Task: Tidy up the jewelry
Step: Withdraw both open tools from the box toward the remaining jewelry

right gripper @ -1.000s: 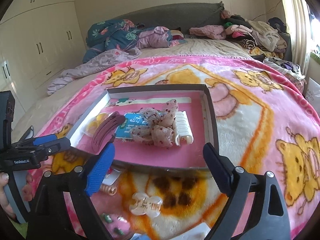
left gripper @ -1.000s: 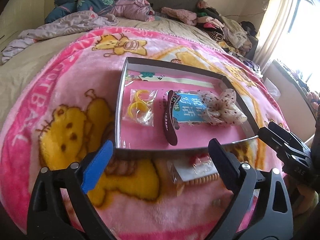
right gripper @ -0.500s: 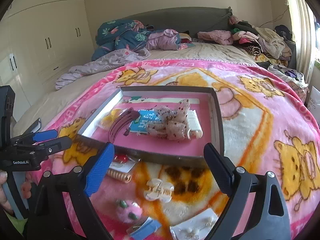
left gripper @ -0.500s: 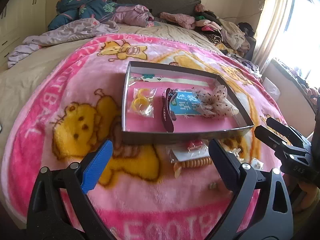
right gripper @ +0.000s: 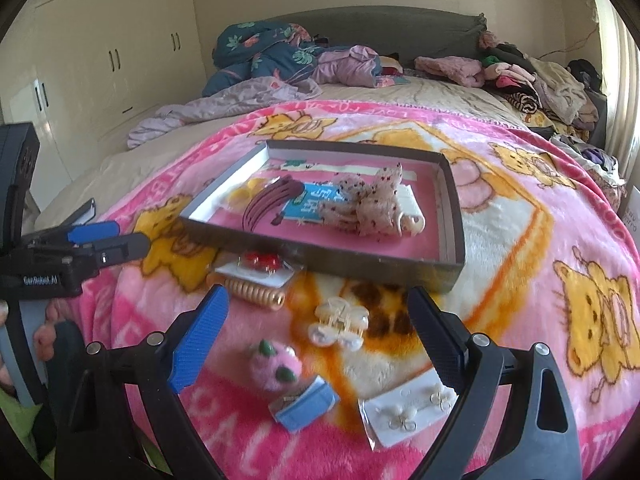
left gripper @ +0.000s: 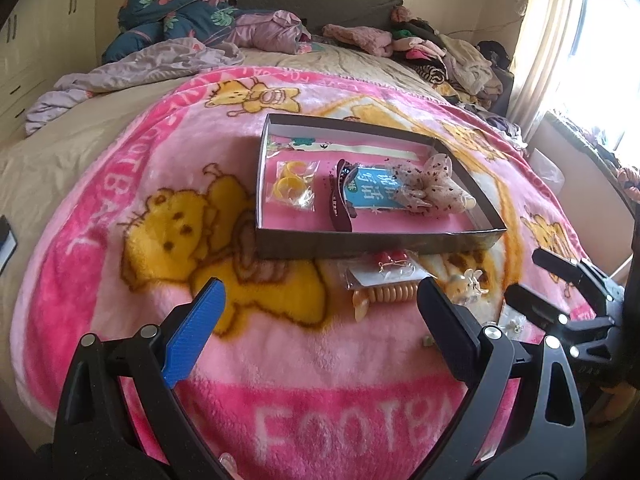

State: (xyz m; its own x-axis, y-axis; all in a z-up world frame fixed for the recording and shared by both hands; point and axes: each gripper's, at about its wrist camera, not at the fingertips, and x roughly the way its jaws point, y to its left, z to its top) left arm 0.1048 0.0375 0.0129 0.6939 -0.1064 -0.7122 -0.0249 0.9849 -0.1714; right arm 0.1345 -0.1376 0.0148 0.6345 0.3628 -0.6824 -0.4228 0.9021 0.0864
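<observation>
A shallow dark box (left gripper: 360, 244) (right gripper: 360, 264) lies on the pink blanket. In it are a bag of yellow rings (left gripper: 290, 188), a maroon hair clip (left gripper: 340, 200) (right gripper: 268, 200), a blue card (left gripper: 370, 192) and a spotted fabric bow (left gripper: 428, 184) (right gripper: 368, 200). In front of the box lie red earrings on a card (right gripper: 260, 266), a coiled orange hair tie (left gripper: 384, 294) (right gripper: 252, 294), a clear claw clip (right gripper: 340, 320), a pink pompom (right gripper: 276, 366), a blue clip (right gripper: 304, 404) and a card of pearl earrings (right gripper: 412, 408). My left gripper (left gripper: 316, 332) and right gripper (right gripper: 316, 340) are both open and hold nothing.
The pink cartoon blanket (left gripper: 160, 200) covers a bed. Piled clothes and bedding (right gripper: 280, 56) lie along the headboard. White wardrobes (right gripper: 100, 60) stand on the left and a bright window (left gripper: 600, 40) on the right. A person's fingers (right gripper: 44, 336) show at the left edge.
Both grippers have drawn back from the box, so it looks smaller and farther. More loose items in front of the box have come into view.
</observation>
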